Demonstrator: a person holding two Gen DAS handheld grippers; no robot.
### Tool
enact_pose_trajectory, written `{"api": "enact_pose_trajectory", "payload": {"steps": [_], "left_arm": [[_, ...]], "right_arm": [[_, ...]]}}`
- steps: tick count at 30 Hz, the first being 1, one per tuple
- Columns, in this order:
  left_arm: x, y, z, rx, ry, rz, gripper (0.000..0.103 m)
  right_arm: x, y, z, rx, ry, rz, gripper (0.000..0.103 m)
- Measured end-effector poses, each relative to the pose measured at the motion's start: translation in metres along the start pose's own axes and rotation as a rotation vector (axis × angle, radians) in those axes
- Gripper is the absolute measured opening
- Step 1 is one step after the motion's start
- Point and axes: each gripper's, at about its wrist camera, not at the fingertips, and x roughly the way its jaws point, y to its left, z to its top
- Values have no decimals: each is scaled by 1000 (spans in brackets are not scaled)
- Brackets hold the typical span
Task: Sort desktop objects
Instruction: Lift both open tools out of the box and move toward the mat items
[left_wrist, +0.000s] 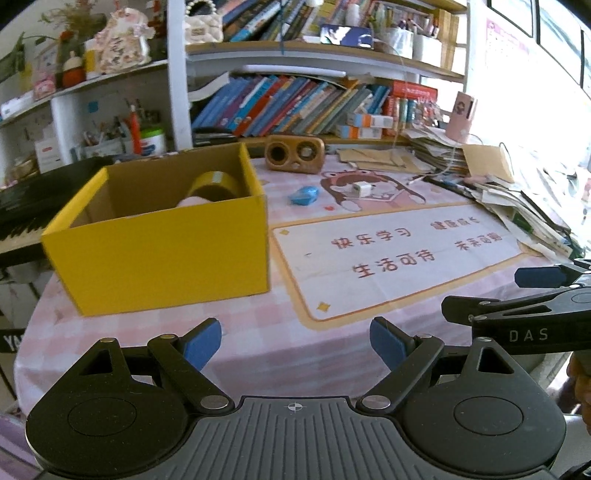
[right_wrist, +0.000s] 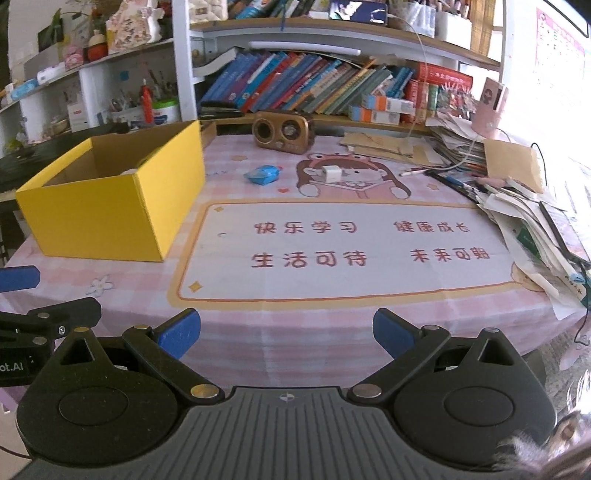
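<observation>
A yellow cardboard box (left_wrist: 159, 243) (right_wrist: 110, 201) stands on the left of the desk; inside it lie a roll of brown tape (left_wrist: 216, 186) and something pink (left_wrist: 192, 201). Farther back on the pink mat sit a blue packet (left_wrist: 303, 195) (right_wrist: 263, 174), a small white charger cube (left_wrist: 360, 189) (right_wrist: 331, 173) and a brown wooden speaker (left_wrist: 294, 154) (right_wrist: 282, 131). My left gripper (left_wrist: 295, 343) hovers open over the desk's near edge, nothing between its blue pads. My right gripper (right_wrist: 286, 330) is open and empty too, just right of the left one.
A messy stack of papers and books (right_wrist: 535, 221) fills the right side, with pens (right_wrist: 452, 182) and a cable beside it. Bookshelves (right_wrist: 314, 85) line the back. A keyboard (left_wrist: 22, 218) lies left of the box.
</observation>
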Motion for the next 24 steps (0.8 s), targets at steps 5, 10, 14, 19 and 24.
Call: {"api": "enact_pose_trajectory", "payload": {"steps": [5,10,14,19,24], "left_arm": [[17,-21,11,36,9,-35,90],[37,-43,21,66,26,-73,90],[51,-56,30,76,25,-103,90],[72,-69,45,70,24,-111,90],[95,-77,61,42,32,-96,90]], "right_arm": [[8,-20,5,14,12,-19,101],[20,-43,9,27,37,-35,101],[28,-62,15,38,45,-53,101],[43,-86,25,47,58,-66,101],[62,-106,42,35,58,-59,101]]}}
